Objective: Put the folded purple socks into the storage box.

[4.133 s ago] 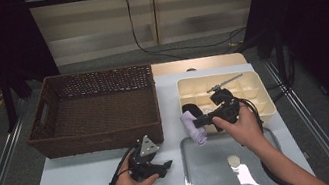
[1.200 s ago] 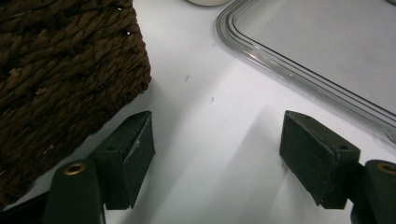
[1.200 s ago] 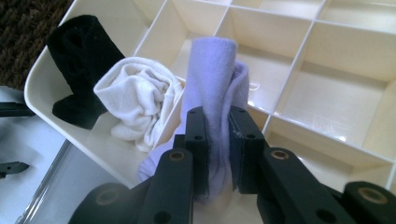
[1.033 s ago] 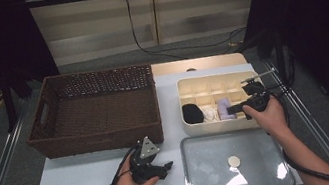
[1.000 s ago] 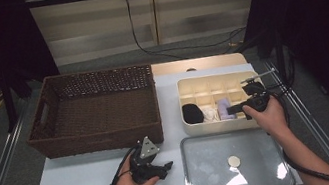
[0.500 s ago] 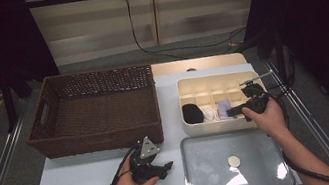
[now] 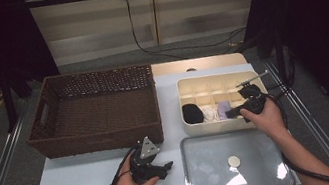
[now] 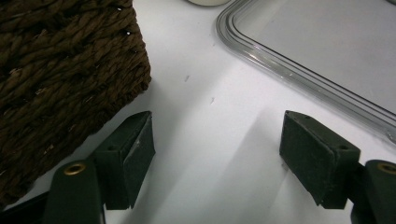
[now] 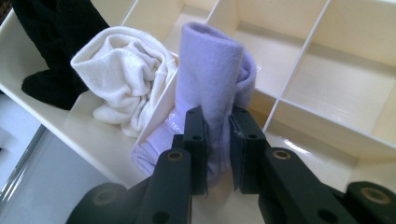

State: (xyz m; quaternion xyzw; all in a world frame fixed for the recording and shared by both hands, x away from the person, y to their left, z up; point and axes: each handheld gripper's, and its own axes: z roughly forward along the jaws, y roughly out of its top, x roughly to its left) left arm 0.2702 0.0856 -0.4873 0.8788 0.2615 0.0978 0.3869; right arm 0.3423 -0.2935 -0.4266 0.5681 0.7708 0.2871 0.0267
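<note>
High view: the right claw [image 7: 237, 109] reaches into the front row of the cream organizer [image 7: 216, 81], where the lilac sock [image 7: 224, 109] sits beside a white sock [image 7: 210, 113] and a black sock [image 7: 192, 113]. The left claw [image 7: 163, 166] rests on the worktop [image 7: 81, 182] between the basket [image 7: 97, 109] and the tray [image 7: 268, 176].

Left claw view: its jaws stand wide with nothing between them, above bare worktop.

Right claw view: the jaws are narrow and pinch the lilac sock [image 9: 212, 88], which stands upright in its compartment against the divider.
</note>
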